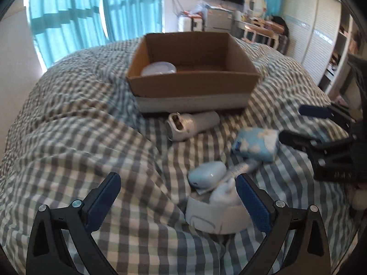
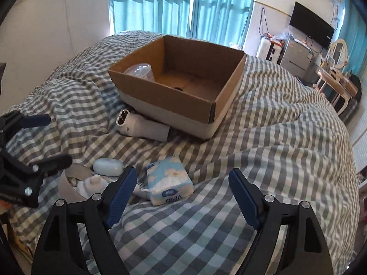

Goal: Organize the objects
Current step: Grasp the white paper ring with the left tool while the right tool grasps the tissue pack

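We note the tissue pack (image 2: 169,180) lies just ahead-left of the right gripper (image 2: 183,197), its jaws spread and empty. The left gripper (image 1: 179,202), spread wide, hangs nearer the tape roll (image 1: 213,217).

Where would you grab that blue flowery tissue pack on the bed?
Probably across the tissue pack's two long sides, coming down from above. It lies flat on the checked quilt, soft and squeezable, and narrow enough for the open right gripper hovering near it.
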